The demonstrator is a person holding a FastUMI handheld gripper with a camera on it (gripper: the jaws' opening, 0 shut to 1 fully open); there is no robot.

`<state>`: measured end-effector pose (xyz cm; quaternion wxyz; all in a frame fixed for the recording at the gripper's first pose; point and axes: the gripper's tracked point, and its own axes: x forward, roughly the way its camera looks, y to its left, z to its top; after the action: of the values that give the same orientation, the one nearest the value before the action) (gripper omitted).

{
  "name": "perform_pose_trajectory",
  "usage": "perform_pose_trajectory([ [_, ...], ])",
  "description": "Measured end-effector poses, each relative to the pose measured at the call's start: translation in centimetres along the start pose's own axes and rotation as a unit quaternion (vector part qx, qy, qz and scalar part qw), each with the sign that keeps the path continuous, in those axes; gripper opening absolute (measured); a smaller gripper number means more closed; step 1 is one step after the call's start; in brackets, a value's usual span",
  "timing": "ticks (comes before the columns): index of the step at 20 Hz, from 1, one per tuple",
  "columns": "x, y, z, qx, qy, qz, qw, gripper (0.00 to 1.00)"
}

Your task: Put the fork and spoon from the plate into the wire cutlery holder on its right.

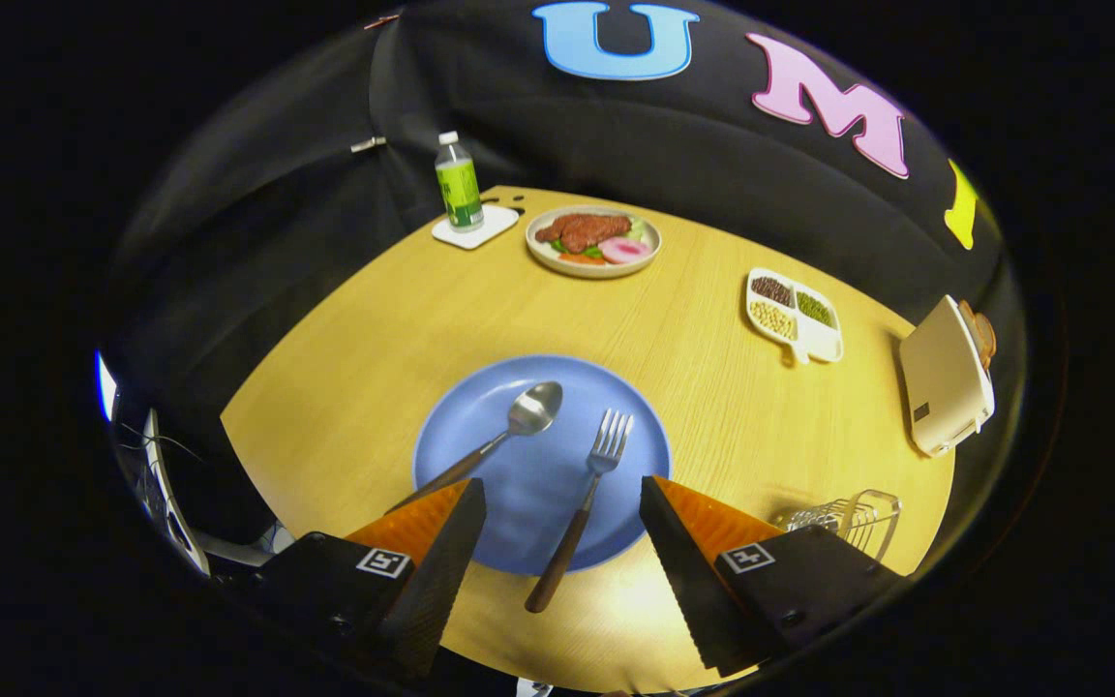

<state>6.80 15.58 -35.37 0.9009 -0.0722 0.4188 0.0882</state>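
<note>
My claw (562, 503) hangs above the near edge of the worktop (712, 387), tilted down and forward, its fingers spread wide and gripping nothing. The fork (579, 513) lies between them, its dark handle running past the rim of the blue plate (538, 465) toward me, tines pointing away. The spoon (490, 440) lies just left of it on the plate, its handle slipping under my left finger, bowl farther out.

I judge the risks so: both handles are thin and lie flat, so if I come down off-line the fingers may close on the plate's rim, or tip it. The spoon sits close enough that a careless grab at the fork could nudge it too.

The wire cutlery holder (848, 518) stands just beyond my right finger, partly hidden by it; a wide swing could knock it over.

Farther off sit a divided dish of beans (796, 315), a toaster (945, 378), a plate of food (593, 242) and a bottle (458, 184) on a coaster.
</note>
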Motion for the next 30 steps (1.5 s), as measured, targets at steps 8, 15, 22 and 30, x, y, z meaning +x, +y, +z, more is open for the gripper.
perform_pose_trajectory([
  [8,3.9,0.3,-3.5,0.039,0.084,-0.001,0.996,0.68],
  [15,4.7,0.4,-4.7,0.026,0.122,0.0,0.992,0.32],
  [22,4.2,0.2,-4.8,0.064,0.151,0.047,0.985,0.08],
  [30,-1.4,-3.6,-3.1,0.082,0.13,0.055,0.987,0.08],
])
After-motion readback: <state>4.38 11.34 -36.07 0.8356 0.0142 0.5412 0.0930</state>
